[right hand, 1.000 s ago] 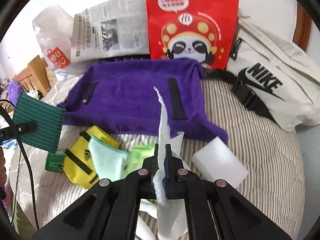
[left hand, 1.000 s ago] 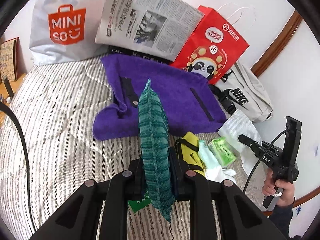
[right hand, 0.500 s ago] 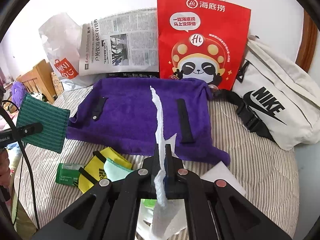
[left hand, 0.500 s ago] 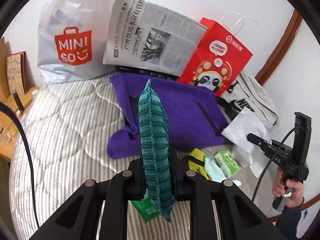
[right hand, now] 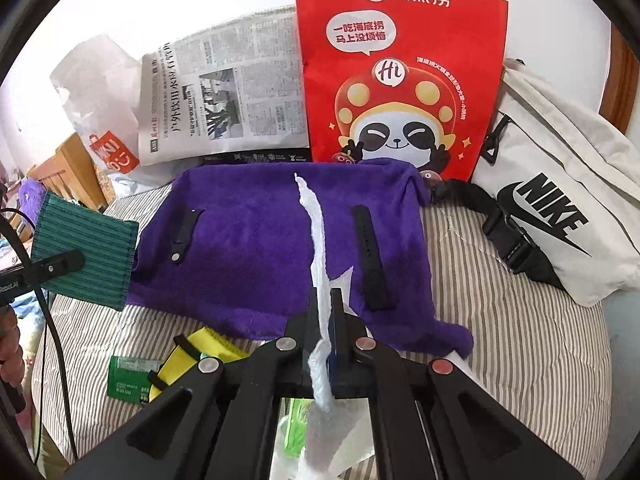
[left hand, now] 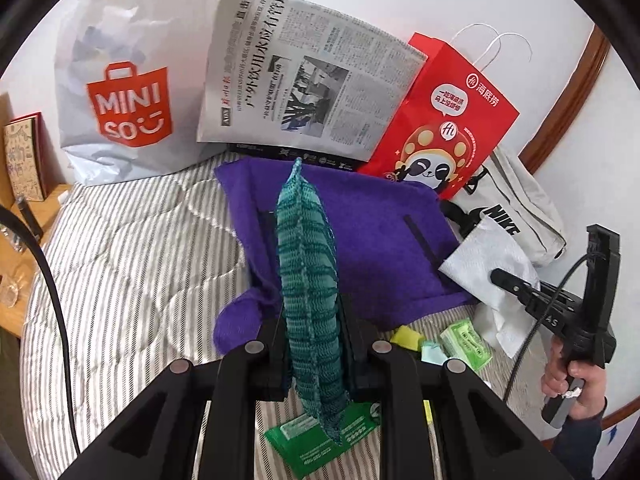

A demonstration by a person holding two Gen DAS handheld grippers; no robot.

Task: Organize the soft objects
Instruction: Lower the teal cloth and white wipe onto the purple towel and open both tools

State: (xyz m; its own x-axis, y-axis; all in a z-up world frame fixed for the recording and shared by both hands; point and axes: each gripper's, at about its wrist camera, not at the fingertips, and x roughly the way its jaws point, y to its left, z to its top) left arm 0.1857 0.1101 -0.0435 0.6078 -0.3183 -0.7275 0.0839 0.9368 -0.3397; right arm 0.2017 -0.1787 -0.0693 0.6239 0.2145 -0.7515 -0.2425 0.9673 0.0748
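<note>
My left gripper (left hand: 314,332) is shut on a green striped knitted cloth (left hand: 308,280), which stands edge-on between its fingers above the bed. From the right wrist view that cloth (right hand: 86,256) shows as a flat square at the far left. My right gripper (right hand: 326,312) is shut on a white paper tissue (right hand: 316,232), also seen edge-on; in the left wrist view the tissue (left hand: 486,264) hangs from the right gripper at the right. A purple towel (right hand: 272,240) with two black straps lies spread on the striped bed below and beyond both grippers.
A yellow pouch (right hand: 196,352), a green packet (right hand: 128,376), a light green packet (left hand: 466,338) and a mint cloth (left hand: 432,354) lie near the towel's front edge. Behind stand a Miniso bag (left hand: 128,92), a newspaper (left hand: 304,76), a red panda bag (right hand: 400,68) and a Nike bag (right hand: 560,208).
Both grippers have drawn back and lifted a little with their cloth and tissue; the towel and small items on the bed look farther away and lower in both views.
</note>
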